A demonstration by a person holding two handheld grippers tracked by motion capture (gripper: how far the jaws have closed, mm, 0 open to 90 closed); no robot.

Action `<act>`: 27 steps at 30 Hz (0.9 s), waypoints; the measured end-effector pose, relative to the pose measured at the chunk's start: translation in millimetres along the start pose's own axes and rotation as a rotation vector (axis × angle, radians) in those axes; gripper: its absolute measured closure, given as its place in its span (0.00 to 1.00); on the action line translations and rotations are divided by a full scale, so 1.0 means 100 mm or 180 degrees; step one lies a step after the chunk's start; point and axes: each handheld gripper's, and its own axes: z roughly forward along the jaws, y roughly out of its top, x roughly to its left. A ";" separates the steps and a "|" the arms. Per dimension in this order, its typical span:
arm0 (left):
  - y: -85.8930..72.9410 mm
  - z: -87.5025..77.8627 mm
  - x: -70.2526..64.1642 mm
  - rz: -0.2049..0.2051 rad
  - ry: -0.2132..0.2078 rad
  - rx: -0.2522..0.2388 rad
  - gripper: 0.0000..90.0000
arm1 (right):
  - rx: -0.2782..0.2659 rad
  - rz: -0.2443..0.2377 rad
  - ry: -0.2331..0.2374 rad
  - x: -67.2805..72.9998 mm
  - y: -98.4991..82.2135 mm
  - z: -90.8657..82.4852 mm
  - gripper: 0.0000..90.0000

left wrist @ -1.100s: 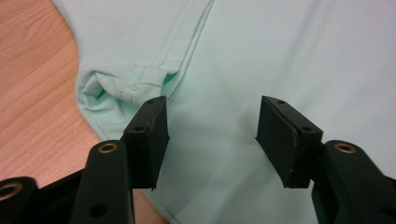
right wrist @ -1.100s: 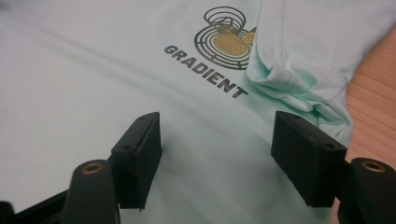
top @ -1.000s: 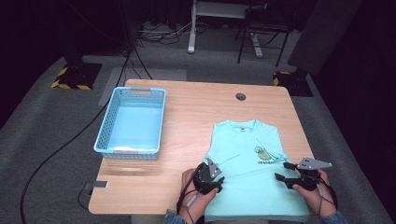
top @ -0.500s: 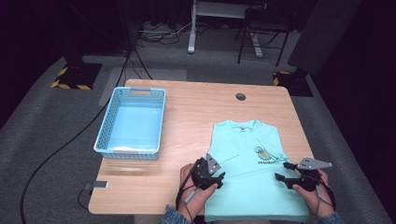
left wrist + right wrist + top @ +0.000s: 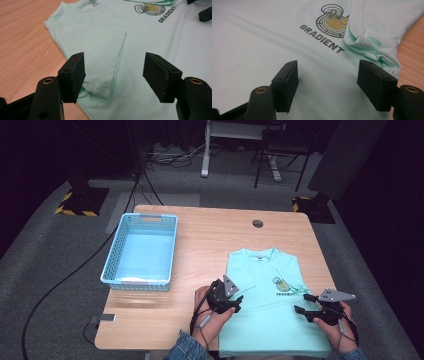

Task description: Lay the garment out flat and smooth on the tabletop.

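- Shirt [image 5: 272,300]: the mint-green T-shirt lies flat on the counter [image 5: 210,240], at its near right part, collar pointing away from you, with a "GRADIENT" print [image 5: 322,37] and a round gold-and-black logo [image 5: 150,8] on the chest.
- Its left sleeve [image 5: 110,67] is folded inward over the body, the hemmed cuff lying just ahead of your left fingers.
- Its right sleeve [image 5: 372,32] is folded in too, bunched at its edge and covering part of the logo.
- Your left gripper [image 5: 226,296] hangs over the shirt's left edge; its fingers [image 5: 73,75] stand apart, having just been opening, with the cuff below and between them but not pinched.
- Your right gripper [image 5: 320,307] sits over the shirt's right side, its fingers [image 5: 287,83] apart above plain cloth, gripping nothing.
- Farther out, a light-blue basket [image 5: 141,251] stands on the counter's left part, well apart from the shirt.
- A small round dark cap [image 5: 257,223] sits in the counter's far edge.
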 end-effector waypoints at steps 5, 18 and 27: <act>0.09 0.01 0.05 0.0011 -0.0001 -0.0005 0.38 | 0.0000 0.0000 0.0000 0.00 0.00 0.00 0.37; 0.27 0.10 0.13 -0.0003 0.0041 -0.0014 0.39 | -0.0002 0.0001 0.0002 0.00 0.00 0.00 0.37; 0.40 0.27 0.13 0.0001 0.0037 -0.0031 0.39 | -0.0001 0.0001 0.0003 0.00 0.00 0.00 0.37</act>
